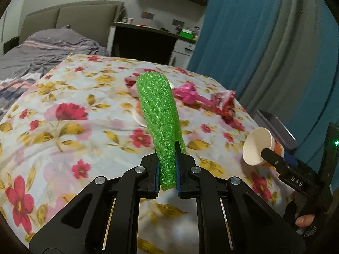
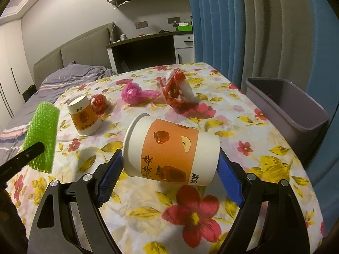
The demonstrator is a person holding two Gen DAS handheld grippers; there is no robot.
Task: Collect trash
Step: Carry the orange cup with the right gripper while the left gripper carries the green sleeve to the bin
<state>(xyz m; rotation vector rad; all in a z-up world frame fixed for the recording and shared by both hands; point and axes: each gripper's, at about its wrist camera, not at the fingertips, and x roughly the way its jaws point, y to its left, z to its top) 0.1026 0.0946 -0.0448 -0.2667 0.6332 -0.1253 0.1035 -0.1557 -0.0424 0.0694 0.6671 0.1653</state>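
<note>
My left gripper point(image 1: 167, 167) is shut on a green foam net sleeve point(image 1: 159, 114) and holds it above the floral cloth; the sleeve also shows in the right wrist view point(image 2: 42, 135). My right gripper point(image 2: 169, 167) is shut on a white and orange paper cup point(image 2: 169, 150), held sideways above the table; the cup also shows in the left wrist view point(image 1: 258, 146). A second paper cup point(image 2: 84, 116) stands upside down on the cloth. A pink plastic bag point(image 2: 137, 94), a red and white wrapper point(image 2: 175, 91) and a small red wrapper point(image 2: 99, 102) lie farther back.
A grey bin point(image 2: 296, 110) stands off the table's right edge, next to blue and grey curtains. A bed point(image 2: 70, 78) lies to the left and a desk point(image 2: 144, 44) stands behind the floral-covered table point(image 2: 264, 169).
</note>
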